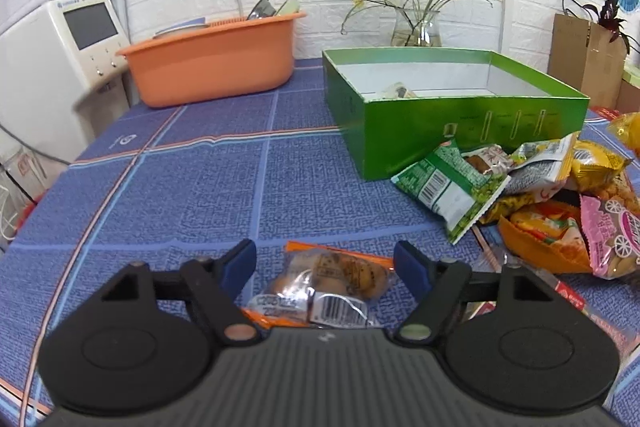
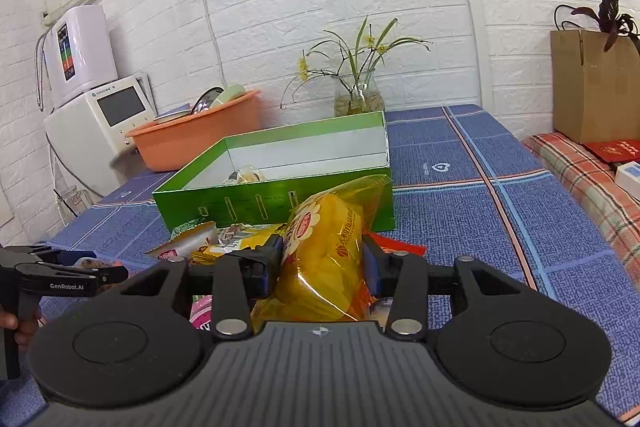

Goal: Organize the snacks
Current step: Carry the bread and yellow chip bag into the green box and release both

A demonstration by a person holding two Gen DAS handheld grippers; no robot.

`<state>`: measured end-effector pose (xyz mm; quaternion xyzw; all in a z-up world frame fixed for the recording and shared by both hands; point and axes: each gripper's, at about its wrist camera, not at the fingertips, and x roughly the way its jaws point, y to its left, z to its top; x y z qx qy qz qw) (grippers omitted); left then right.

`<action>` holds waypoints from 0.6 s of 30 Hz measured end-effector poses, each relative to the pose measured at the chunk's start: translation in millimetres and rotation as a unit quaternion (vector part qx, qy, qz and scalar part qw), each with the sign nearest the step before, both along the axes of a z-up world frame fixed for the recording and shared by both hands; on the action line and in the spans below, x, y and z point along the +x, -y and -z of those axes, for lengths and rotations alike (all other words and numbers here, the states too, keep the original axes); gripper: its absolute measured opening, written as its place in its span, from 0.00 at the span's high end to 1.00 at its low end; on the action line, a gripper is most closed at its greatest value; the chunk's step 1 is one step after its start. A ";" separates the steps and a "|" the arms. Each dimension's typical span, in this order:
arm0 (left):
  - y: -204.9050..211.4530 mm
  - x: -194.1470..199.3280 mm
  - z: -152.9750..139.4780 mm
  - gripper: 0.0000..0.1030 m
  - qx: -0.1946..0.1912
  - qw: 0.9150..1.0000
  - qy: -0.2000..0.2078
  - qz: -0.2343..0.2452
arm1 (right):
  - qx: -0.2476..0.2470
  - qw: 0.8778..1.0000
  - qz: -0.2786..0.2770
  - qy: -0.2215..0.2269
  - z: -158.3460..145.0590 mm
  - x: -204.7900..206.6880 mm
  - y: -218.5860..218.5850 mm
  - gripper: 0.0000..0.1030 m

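Note:
My left gripper (image 1: 325, 263) is open, its blue-padded fingers on either side of a clear orange-edged snack packet (image 1: 326, 285) that lies on the blue tablecloth. My right gripper (image 2: 322, 259) is shut on a yellow snack bag (image 2: 324, 251) and holds it above the snack pile. An open green box (image 1: 452, 103) stands behind, with one small packet (image 1: 400, 91) inside; it also shows in the right wrist view (image 2: 280, 187). A pile of snack packets (image 1: 532, 195) lies at the box's front right corner. The left gripper shows at the left edge of the right wrist view (image 2: 68, 267).
An orange basin (image 1: 212, 61) with dishes stands at the back left beside a white appliance (image 1: 60, 59). A glass vase with flowers (image 1: 416, 27) stands behind the box. A cardboard box (image 2: 592, 87) and a plaid cloth (image 2: 588, 183) are on the right.

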<state>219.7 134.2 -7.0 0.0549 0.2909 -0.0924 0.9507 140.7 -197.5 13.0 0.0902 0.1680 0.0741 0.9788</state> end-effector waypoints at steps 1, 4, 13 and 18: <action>-0.4 0.8 0.7 0.35 -0.001 1.000 -0.008 0.008 | 0.001 1.000 0.000 -0.001 0.4 -0.1 0.1 0.30; -0.2 0.4 -0.4 0.41 0.004 1.000 -0.019 0.019 | 0.005 1.000 0.001 -0.003 2.0 -1.0 1.5 0.30; -12.3 -9.2 -9.1 0.49 -0.007 0.999 -0.036 0.024 | 0.027 1.000 -0.007 0.000 1.7 -4.6 0.5 0.31; -25.0 -18.7 -26.3 0.52 -0.056 0.998 -0.014 0.016 | 0.046 0.999 -0.017 -0.002 1.0 -4.5 -1.2 0.31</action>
